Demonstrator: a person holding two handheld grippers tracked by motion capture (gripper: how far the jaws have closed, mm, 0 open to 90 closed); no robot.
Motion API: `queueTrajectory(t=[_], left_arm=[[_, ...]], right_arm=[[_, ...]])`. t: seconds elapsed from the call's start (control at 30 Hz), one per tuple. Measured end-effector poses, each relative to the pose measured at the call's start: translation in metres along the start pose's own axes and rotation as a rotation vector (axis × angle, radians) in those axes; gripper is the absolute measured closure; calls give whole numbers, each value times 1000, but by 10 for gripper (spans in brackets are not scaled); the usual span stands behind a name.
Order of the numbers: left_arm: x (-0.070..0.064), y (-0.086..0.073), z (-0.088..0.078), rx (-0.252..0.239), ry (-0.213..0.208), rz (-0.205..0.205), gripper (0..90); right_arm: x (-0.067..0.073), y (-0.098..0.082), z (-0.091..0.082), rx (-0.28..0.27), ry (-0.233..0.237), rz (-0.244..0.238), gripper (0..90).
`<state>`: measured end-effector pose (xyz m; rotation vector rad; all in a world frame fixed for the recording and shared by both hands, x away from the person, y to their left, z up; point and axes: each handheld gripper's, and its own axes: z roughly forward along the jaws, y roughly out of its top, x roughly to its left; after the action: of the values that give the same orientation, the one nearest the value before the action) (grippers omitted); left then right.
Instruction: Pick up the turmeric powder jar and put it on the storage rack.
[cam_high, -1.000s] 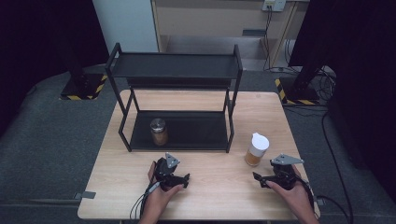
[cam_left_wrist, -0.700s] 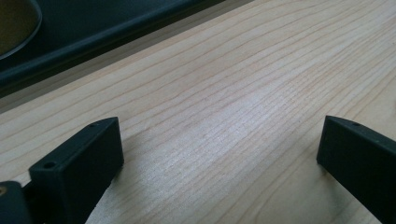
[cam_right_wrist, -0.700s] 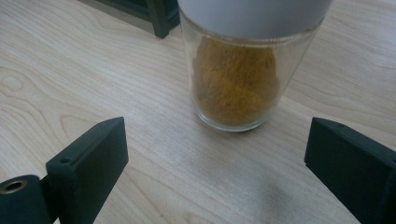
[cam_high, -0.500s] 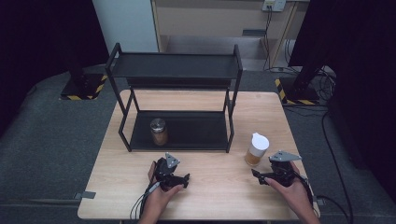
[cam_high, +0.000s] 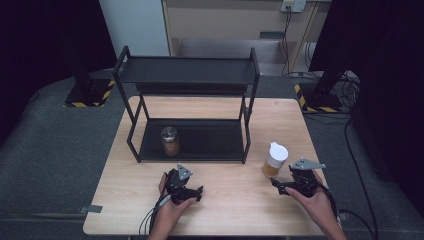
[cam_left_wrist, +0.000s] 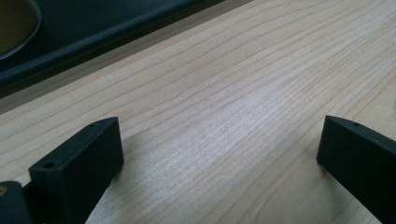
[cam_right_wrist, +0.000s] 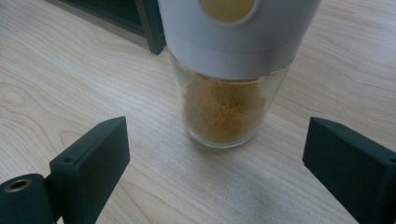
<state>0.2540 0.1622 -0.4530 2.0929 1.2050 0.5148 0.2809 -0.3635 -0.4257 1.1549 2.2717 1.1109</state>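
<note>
Glass spice jar (cam_right_wrist: 229, 84) with white cap stands on the table (cam_high: 225, 200), at four o'clock off the rack (cam_high: 187, 115). Right gripper (cam_right_wrist: 215, 154) gapes wide, jaws empty, jar just ahead. Risk: a jaw clips the top-heavy jar and tips it. Left gripper (cam_left_wrist: 219, 154) idles open.

A lab or studio setup: black curtains (cam_high: 45, 40) flank the tabletop (cam_high: 215, 200), hazard-striped stand bases (cam_high: 87, 95) and loose cables (cam_high: 345, 95) sit on grey carpet (cam_high: 55, 150) beside it.
</note>
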Motion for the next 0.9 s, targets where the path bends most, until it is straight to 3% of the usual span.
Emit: queueTrajectory(t=[0.47,0.9], left_arm=[[0,0,0,0,-1,2,0],[0,0,0,0,-1,2,0]], right_arm=[[-2,5,9,-23,-20,47,110],[-1,15,17,-38,-32,50,150]])
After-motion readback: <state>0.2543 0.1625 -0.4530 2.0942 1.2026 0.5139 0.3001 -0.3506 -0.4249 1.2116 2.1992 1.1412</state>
